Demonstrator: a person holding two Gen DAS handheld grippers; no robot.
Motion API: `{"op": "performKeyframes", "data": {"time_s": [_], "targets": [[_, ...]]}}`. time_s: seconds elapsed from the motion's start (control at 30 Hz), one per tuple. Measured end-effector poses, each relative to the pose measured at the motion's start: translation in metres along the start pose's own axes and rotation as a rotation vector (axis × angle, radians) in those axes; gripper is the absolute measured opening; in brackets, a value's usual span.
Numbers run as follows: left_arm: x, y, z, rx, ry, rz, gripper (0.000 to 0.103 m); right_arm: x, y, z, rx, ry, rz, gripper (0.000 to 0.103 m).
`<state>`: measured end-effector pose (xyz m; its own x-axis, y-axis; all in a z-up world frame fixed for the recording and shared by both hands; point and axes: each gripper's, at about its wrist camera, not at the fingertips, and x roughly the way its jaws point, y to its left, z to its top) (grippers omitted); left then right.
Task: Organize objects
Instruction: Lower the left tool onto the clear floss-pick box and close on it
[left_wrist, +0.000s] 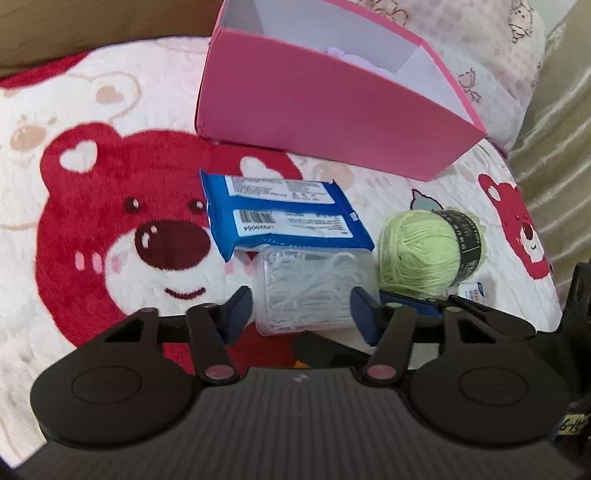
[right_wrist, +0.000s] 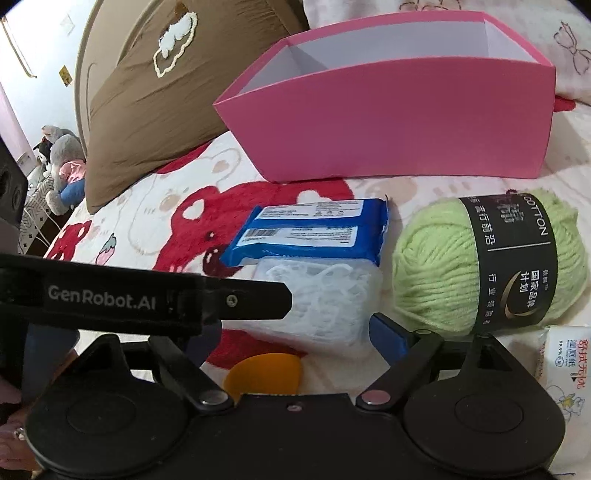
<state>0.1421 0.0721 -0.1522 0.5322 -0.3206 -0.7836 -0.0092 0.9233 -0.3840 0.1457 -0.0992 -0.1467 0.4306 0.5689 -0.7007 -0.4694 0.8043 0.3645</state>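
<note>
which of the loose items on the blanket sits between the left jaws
The clear tub of white floss picks; the blue packet and green yarn ball lie outside them.

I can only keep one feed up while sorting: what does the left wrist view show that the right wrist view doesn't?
Left wrist only: pale purple contents inside the pink cardboard box, and the left gripper with its jaws either side of the clear plastic tub of white floss picks.
Right wrist only: brown pillow, stuffed toys, orange plastic piece, white wipes pack.
Both: box, tub, blue plastic packet, green yarn ball, bear blanket.
</note>
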Motion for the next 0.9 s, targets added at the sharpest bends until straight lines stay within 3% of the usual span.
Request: {"op": "performKeyframes", "data": {"time_s": [0.27, 0.63, 0.9], "targets": [[0.007, 0.010, -0.003, -0.084, -0.011, -0.036, 0.046, 0.011, -0.009, -0.001, 0.021, 0.014, -0.033, 0.080], [0.022, 0.000, -0.002, -0.057, -0.010, 0.023, 0.051, 0.019, -0.001, 0.000, -0.041, 0.019, -0.056, 0.091], [0.018, 0.000, -0.003, -0.057, 0.003, 0.019, 0.049, 0.016, -0.004, -0.002, -0.043, -0.008, -0.042, 0.091]]}}
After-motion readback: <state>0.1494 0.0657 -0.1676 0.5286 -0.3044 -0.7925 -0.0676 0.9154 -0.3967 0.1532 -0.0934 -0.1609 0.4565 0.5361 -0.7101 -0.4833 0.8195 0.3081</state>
